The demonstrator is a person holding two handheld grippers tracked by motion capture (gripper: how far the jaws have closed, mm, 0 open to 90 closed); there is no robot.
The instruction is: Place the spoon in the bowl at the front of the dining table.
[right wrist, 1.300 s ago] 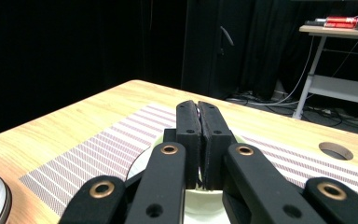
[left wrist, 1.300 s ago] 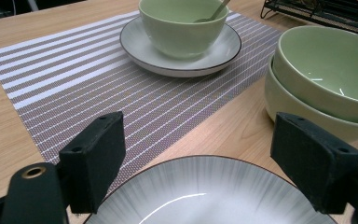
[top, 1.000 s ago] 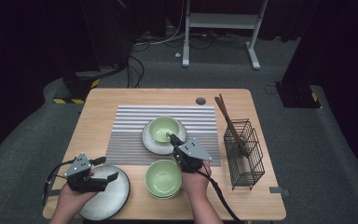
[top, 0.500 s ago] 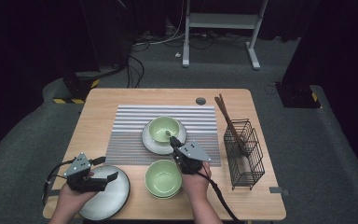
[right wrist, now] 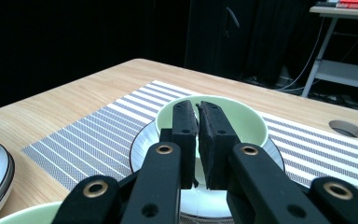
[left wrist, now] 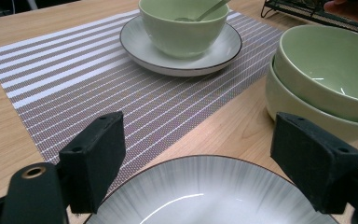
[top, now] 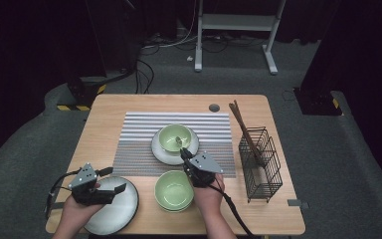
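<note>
High view: right gripper (top: 183, 151) at the rim of the pale green ceramic bowl (top: 169, 135) holding a thin metal spoon (top: 180, 141) on the striped mat, so lift clear vertically. Left gripper view: left gripper (left wrist: 196, 140) spread wide astride the round grey glazed plate (left wrist: 205, 198) near the table's front edge; seat both pads squarely on the rim before closing. Right gripper view: jaws pressed almost together above the bowl, pinch on the spoon handle not discernible.

The high view looks down from above the table; both gripper views sit low, sharing the green bowl (top: 175, 137).
</note>
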